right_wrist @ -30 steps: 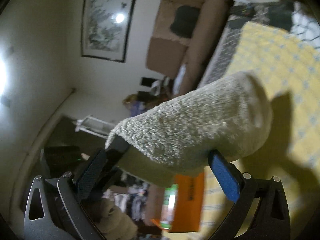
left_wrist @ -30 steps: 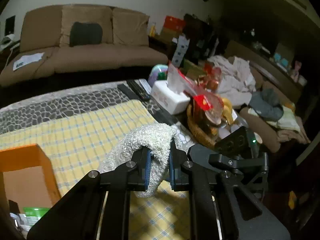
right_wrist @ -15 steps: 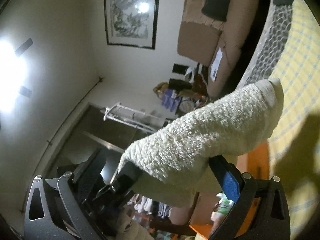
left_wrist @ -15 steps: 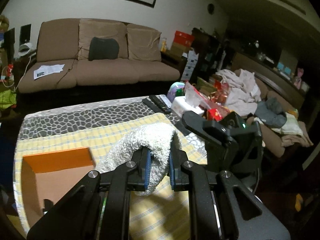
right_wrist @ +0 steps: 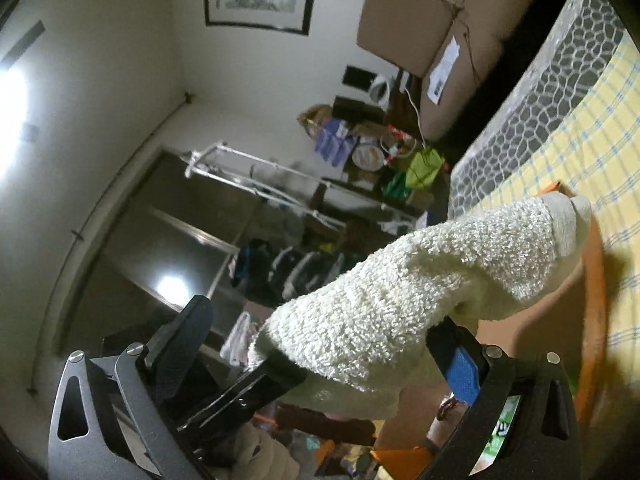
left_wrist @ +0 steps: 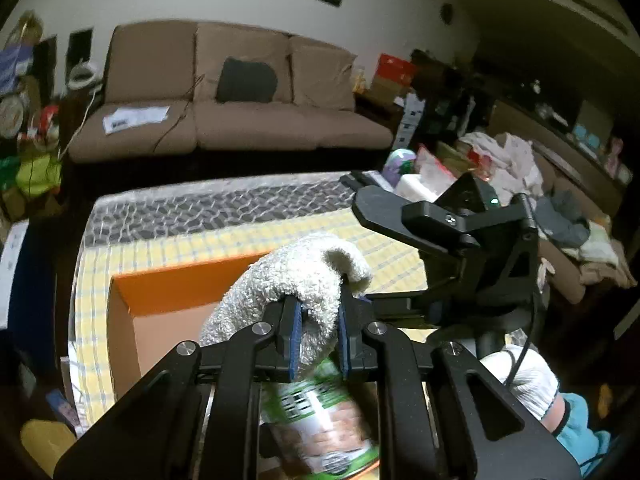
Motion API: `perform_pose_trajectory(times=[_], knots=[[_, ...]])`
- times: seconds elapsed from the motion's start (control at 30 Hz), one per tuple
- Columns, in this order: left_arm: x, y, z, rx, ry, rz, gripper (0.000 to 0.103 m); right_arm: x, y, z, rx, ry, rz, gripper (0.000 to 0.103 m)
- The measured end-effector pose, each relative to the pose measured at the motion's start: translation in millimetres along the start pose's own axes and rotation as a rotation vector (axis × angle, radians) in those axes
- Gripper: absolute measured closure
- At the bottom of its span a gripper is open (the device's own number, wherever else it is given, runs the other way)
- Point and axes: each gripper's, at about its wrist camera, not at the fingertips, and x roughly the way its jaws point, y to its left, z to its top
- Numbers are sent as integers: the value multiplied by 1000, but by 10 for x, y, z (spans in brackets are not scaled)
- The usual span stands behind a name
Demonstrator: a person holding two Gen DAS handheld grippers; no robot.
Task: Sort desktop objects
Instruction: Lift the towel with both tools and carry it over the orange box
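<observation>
A white fluffy towel (left_wrist: 304, 276) hangs in my left gripper (left_wrist: 318, 300), whose blue pads are shut on a fold of it. Below it is an open orange cardboard box (left_wrist: 180, 284) on the yellow checked tablecloth (left_wrist: 180, 248). A blurred green and white packet (left_wrist: 320, 420) lies in the box under the gripper. My right gripper (left_wrist: 460, 240) hovers just right of the towel. In the right wrist view the towel (right_wrist: 440, 272) lies across the right gripper (right_wrist: 320, 316), whose fingers stand wide apart. The left gripper's black finger (right_wrist: 272, 376) pinches the towel's near end.
A brown sofa (left_wrist: 240, 120) stands beyond the table. At the table's far right are remote controls (left_wrist: 360, 178), a tissue box (left_wrist: 416, 184) and snack packets. Clothes (left_wrist: 520, 160) are heaped at the right. A gloved hand (left_wrist: 524, 380) holds the right gripper.
Both grippers and the towel have moved left across the table, from the bare yellow cloth to above the orange box. The left grip on the towel is unchanged.
</observation>
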Motion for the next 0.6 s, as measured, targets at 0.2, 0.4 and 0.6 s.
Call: perform_pose_trajectory(times=[0.2,0.4,0.6], knots=[[269,381,-183,-70,27,-4,89,282,-283,-68,7,42,-91,0],[576,660,-311,-113,50,17,89,361,-418,-71,-38,69,-195,0],[764,916,-373,-126,102,128,89,489,-373,-70,-143,121,-278,0]])
